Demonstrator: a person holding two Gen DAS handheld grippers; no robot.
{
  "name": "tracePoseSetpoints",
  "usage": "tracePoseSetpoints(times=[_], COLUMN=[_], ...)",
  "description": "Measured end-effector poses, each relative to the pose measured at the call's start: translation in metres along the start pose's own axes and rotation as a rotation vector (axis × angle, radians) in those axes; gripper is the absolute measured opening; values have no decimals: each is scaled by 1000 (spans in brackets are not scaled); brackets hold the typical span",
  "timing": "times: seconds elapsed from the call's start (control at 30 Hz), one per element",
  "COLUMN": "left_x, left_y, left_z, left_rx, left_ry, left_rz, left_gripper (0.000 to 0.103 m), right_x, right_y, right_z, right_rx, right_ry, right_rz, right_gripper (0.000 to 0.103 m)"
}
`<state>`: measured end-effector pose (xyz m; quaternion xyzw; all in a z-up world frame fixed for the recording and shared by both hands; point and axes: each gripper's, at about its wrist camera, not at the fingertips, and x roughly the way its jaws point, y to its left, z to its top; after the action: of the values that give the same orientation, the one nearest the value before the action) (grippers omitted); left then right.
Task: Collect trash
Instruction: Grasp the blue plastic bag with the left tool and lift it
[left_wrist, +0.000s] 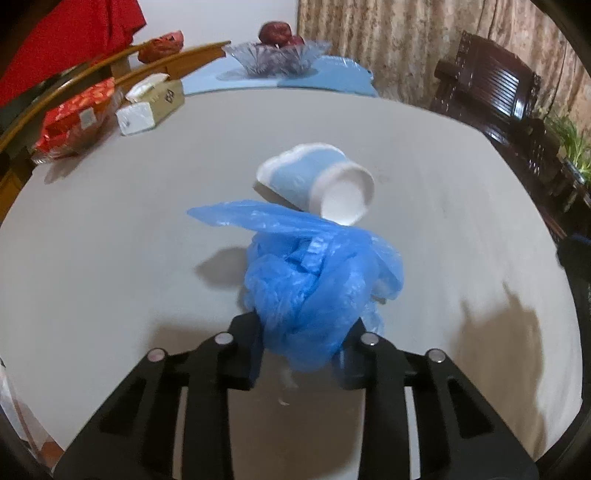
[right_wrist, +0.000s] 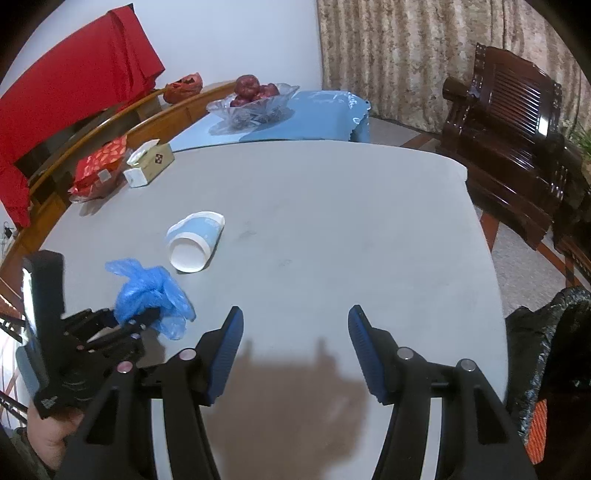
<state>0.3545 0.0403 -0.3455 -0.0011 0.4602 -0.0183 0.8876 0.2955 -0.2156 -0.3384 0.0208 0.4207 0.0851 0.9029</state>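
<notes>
A crumpled blue plastic bag rests on the grey table, bunched between the black fingers of my left gripper, which is shut on it. Just beyond the bag a blue-and-white paper cup lies on its side, its base turned toward the camera. The right wrist view shows the same bag at the left with the left gripper on it, and the cup behind. My right gripper hangs open over bare table, nothing between its blue pads.
A black bin bag stands at the table's right edge. At the far left sit a tissue box and a red packet. A glass fruit bowl is at the back, and a dark wooden chair to the right.
</notes>
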Motion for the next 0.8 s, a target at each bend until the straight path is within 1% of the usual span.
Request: tracePoseSetpoints(times=[0.13,0.4,0.6,0.8], left_x=[-10,-14,-6,11], left_y=[16,67,97,120], left_z=[9,23,38,51], left_rx=[-15,-79,-68,-78], left_ry=[-37,-55,-84,-80], left_rz=[14,55,44,26], left_gripper=[25,25,25,25], right_x=[4,21,40,67], right_y=[16,52,83,106], right_z=[7,21,32,40], right_rx=[-18,-53,-80,-87], right_ry=[-7,-10,-13,1], right_rz=[14,50,62,73], right_gripper=[58,58,58,58])
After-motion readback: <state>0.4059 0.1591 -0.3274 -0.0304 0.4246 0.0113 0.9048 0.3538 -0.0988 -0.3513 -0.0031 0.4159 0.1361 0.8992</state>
